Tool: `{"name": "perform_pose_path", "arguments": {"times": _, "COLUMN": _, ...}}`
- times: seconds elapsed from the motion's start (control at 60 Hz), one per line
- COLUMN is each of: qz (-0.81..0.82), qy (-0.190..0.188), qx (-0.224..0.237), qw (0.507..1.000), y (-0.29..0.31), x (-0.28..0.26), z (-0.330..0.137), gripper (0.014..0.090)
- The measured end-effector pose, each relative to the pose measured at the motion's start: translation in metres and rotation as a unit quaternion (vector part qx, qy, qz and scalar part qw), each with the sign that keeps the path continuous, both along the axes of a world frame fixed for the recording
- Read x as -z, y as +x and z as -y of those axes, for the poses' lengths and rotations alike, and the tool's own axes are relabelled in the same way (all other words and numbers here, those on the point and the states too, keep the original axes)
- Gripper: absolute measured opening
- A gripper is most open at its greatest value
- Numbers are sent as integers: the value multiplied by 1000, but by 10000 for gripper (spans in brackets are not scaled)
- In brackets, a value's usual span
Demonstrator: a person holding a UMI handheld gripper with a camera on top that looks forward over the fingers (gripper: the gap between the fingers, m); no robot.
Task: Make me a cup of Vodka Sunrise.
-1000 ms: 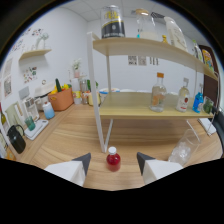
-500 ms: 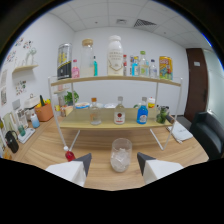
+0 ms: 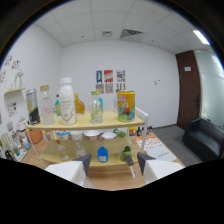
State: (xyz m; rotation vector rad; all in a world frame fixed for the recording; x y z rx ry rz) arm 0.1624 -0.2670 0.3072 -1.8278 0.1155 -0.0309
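Bottles for the drink stood on a pale wooden two-tier shelf (image 3: 85, 123), and from my remote seat I saw them all beyond the hand-held gripper (image 3: 112, 162), none within its reach. I could not pick out which one was the vodka. On the top board, the tall white plastic bottle with a white cap (image 3: 66, 101) stood nearest the middle, with a clear glass bottle (image 3: 46, 106) just beside it and a dark can-shaped container (image 3: 32, 106) further out on that side. On the other side of the white bottle I saw a clear bottle with a blue label (image 3: 96, 107), an orange bottle (image 3: 79, 104) partly hidden behind the white one, and a round yellow canister with a colourful printed wrap (image 3: 125, 105) near the end of the board. On the lower board there were small clear glasses (image 3: 80, 146), pale bowls (image 3: 91, 133) and a small blue-capped bottle (image 3: 102, 154), the last sitting just above the gap between the fingers.

My hand-held gripper's two pale fingers (image 3: 144, 162) stood wide apart and carried nothing; only the wooden tabletop (image 3: 116, 176) showed between them. Behind the shelf rose a white wall with three small posters (image 3: 108, 80), and off to one side I saw a dark wooden door (image 3: 189, 88) and a dark sofa (image 3: 205, 139).
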Motion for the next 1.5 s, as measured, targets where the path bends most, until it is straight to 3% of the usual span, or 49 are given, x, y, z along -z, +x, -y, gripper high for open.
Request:
{"name": "perform_pose_path", "arguments": {"times": 0.25, "qz": 7, "qy": 58, "qx": 2, "qw": 998, "y": 54, "x": -78, "z": -80, "gripper": 856}}
{"name": "perform_pose_path", "arguments": {"times": 0.483, "qz": 5, "qy": 45, "qx": -19, "qw": 999, "y": 57, "x": -84, "z": -143, "gripper": 843}}
{"name": "perform_pose_path", "arguments": {"times": 0.617, "qz": 10, "qy": 43, "qx": -35, "qw": 998, "y": 50, "x": -81, "z": -159, "gripper": 692}}
{"name": "perform_pose_path", "arguments": {"times": 0.7, "qz": 14, "qy": 49, "qx": -25, "qw": 998, "y": 55, "x": -83, "z": -161, "gripper": 538}}
{"name": "perform_pose_path", "arguments": {"times": 1.017, "qz": 8, "qy": 43, "qx": -20, "qw": 999, "y": 53, "x": -83, "z": -157, "gripper": 513}}
{"name": "perform_pose_path", "arguments": {"times": 1.167, "qz": 5, "qy": 66, "qx": -6, "qw": 998, "y": 54, "x": -102, "z": -137, "gripper": 507}}
{"name": "perform_pose_path", "arguments": {"times": 1.3, "qz": 14, "qy": 86, "qx": 0, "qw": 996, "y": 49, "x": -119, "z": -99, "gripper": 505}}
{"name": "perform_pose_path", "arguments": {"times": 1.5, "qz": 16, "qy": 72, "qx": 9, "qw": 997, "y": 27, "x": -85, "z": -47, "gripper": 506}}
